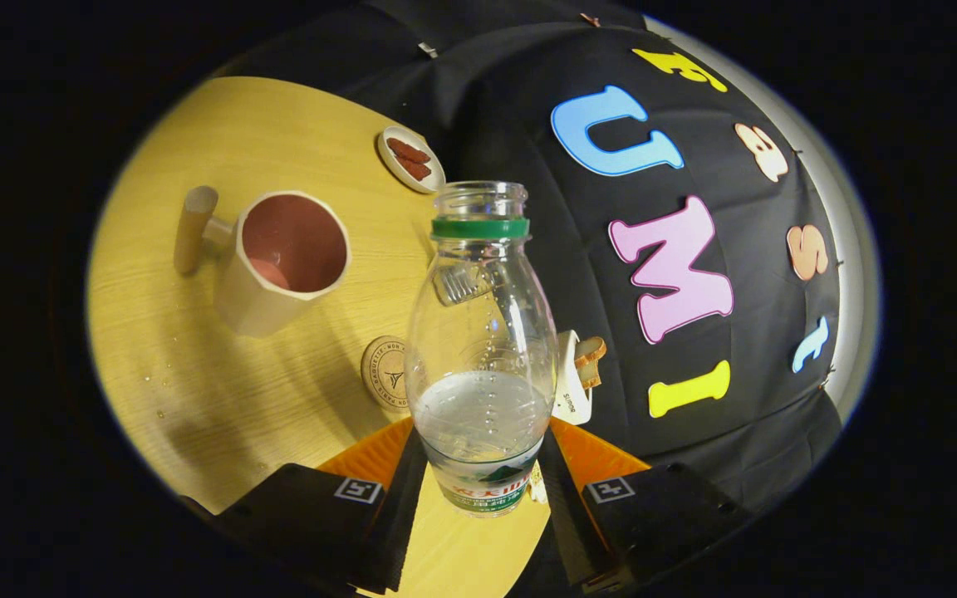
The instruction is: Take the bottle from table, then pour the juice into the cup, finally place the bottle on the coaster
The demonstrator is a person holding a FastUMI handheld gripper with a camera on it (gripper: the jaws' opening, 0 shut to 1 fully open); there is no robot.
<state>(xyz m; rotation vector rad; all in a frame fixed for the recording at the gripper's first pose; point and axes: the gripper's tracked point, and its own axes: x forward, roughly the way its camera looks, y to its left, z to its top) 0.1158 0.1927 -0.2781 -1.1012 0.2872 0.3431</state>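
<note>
Between the fingers of the gripper (483, 486), a clear bottle (481, 349) is sitting pinched at its lower body, both fingers pressing its sides. It is uncapped, wearing a green neck ring, and is holding clear liquid to roughly a third. Its base is lying hidden below the fingers. Beyond and to the left, a cream cup (277, 264) with a dark red inside is resting on the wooden worktop (196, 390); its contents are hard to judge. A round coaster (385, 372) is peeking out beside the bottle. A small dish (409, 159) is carrying reddish pieces.
</note>
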